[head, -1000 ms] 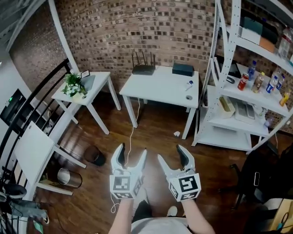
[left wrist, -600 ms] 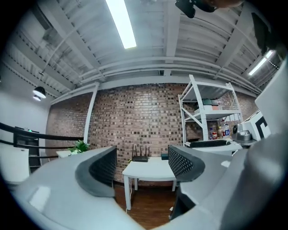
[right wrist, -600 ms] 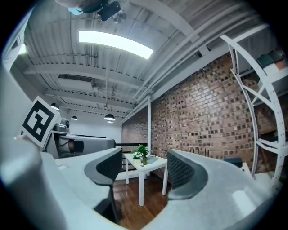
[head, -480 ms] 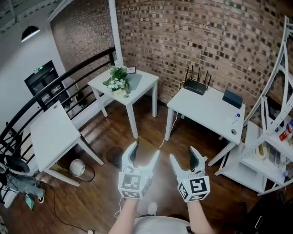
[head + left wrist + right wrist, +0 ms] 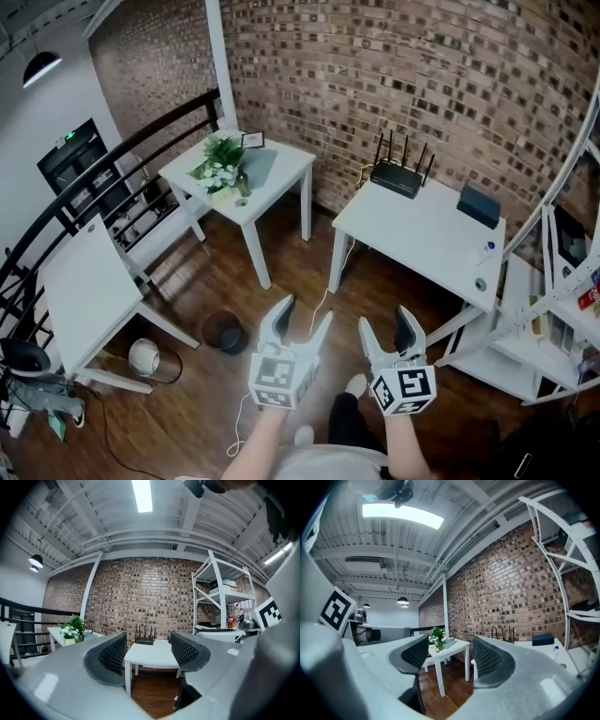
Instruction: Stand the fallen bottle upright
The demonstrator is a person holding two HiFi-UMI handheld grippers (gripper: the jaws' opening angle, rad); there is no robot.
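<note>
A small white bottle with a blue cap point(image 5: 485, 250) lies on the white table point(image 5: 412, 230) by the brick wall, near its right end. My left gripper point(image 5: 305, 311) and right gripper point(image 5: 384, 319) hang side by side over the wooden floor in front of that table, well short of it. Both pairs of jaws are closing, with nothing between them. The left gripper view looks between its pads at the same table point(image 5: 152, 653). In the right gripper view the bottle point(image 5: 555, 651) is a small shape at the table's right edge.
A router point(image 5: 398, 178), a dark box point(image 5: 480, 206) and a small round object point(image 5: 480, 284) share the table. A side table point(image 5: 272, 178) with a plant point(image 5: 217, 164) stands to the left, near a black railing point(image 5: 112, 178). A white shelf point(image 5: 572, 291) is at the right, a dark bin point(image 5: 225, 333) on the floor.
The view has swung left and closer to the tables: the shelf slid to the right edge and the railing and folding table came in. The left jaws have narrowed.
</note>
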